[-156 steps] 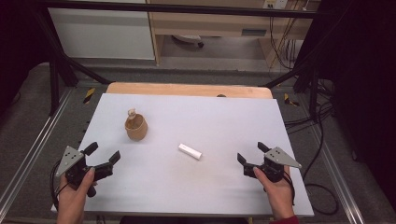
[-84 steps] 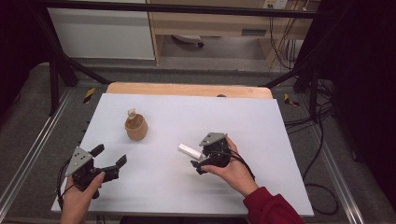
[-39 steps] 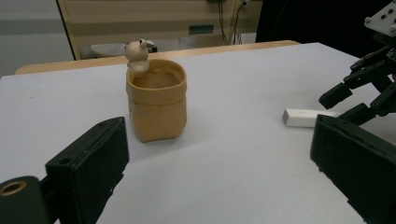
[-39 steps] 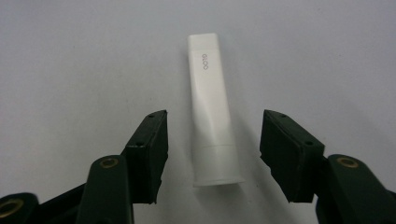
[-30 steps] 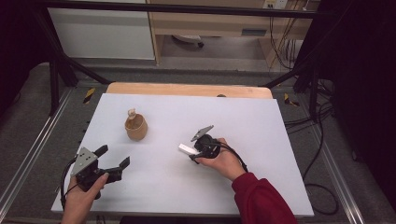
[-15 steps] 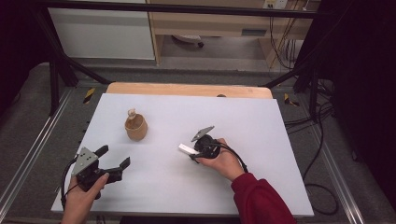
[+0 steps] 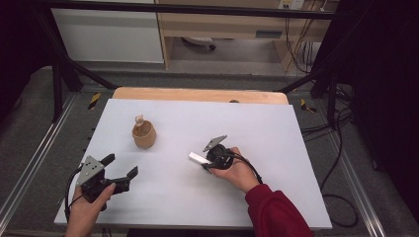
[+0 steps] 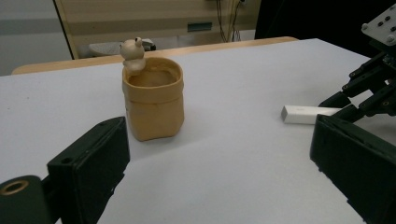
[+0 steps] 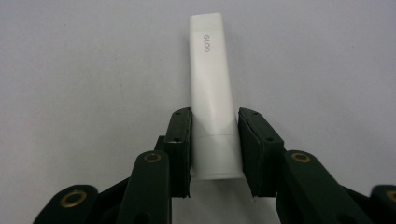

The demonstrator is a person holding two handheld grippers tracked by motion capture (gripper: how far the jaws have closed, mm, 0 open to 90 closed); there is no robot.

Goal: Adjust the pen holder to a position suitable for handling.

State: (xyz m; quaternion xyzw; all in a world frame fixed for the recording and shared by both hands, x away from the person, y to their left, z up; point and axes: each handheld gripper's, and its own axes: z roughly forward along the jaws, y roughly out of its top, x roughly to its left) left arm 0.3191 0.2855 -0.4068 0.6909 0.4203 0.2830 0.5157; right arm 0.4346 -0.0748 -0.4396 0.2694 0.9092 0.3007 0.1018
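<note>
High view: white tube lies flat on the counter, just right of centre, at about 4 o'clock from the tan cup and well apart from it. Right gripper has been closing; its fingers now press the tube's sides near the capped end, the printed end pointing away at 12 o'clock in the right gripper view. Left gripper rests near the counter's front left corner, fingers spread wide, nothing between them.

Judgement: tube looks light, stiff, smooth plastic; likely slippery. Flat sides suit the pads. A hold nearer mid-length would balance better than this end grip.
</note>
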